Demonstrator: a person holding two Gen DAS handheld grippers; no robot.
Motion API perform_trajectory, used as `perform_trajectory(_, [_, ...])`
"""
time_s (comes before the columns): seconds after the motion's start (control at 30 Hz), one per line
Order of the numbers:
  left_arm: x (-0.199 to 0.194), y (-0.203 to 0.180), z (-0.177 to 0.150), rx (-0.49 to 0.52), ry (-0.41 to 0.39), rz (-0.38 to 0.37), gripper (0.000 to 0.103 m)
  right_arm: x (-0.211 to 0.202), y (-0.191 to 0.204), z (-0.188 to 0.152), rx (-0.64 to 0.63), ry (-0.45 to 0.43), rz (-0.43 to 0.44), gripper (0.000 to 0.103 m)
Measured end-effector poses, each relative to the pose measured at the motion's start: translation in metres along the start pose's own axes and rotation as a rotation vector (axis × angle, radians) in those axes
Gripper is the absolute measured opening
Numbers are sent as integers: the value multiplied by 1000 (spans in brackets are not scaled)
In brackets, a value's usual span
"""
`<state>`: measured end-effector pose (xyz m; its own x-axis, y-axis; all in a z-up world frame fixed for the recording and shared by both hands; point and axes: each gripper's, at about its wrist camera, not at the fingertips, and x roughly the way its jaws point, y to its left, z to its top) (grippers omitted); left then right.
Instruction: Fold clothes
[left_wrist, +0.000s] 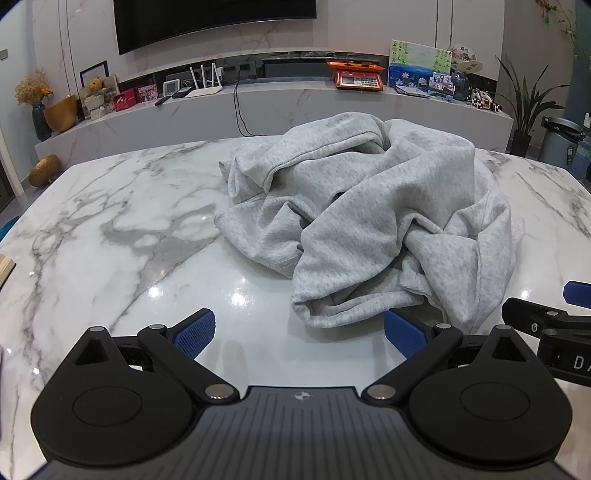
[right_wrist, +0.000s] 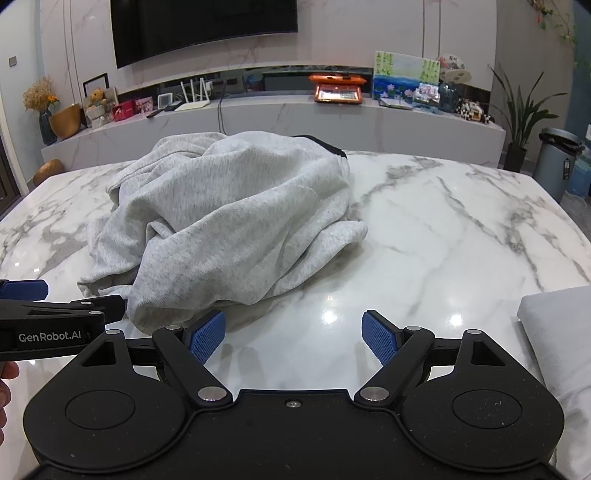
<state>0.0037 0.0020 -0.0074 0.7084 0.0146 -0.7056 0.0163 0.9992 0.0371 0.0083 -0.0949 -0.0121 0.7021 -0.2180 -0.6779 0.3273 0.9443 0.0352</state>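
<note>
Both grippers low over the near table edge, side by side: left gripper (left_wrist: 299, 334) jaws spread wide, nothing between them; right gripper (right_wrist: 293, 338) likewise spread and empty. Just beyond, grey sweatshirt (left_wrist: 354, 218) lies crumpled in a heap on the marble table (right_wrist: 424, 236), its near hem touching or almost touching the left gripper's right-hand pad; right gripper faces bare marble beside the heap. Pale folded cloth (right_wrist: 554, 332) at right edge. Judged step: approach, before any grasp. Next move calls for finding hem or shoulder corners and spreading the garment flat. Far: TV ledge with clutter
</note>
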Motion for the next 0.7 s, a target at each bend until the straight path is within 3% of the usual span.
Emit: perform_trajectory(0.7, [2,2,0,-1,13,2,99,6,0,-2,0,18,4,80])
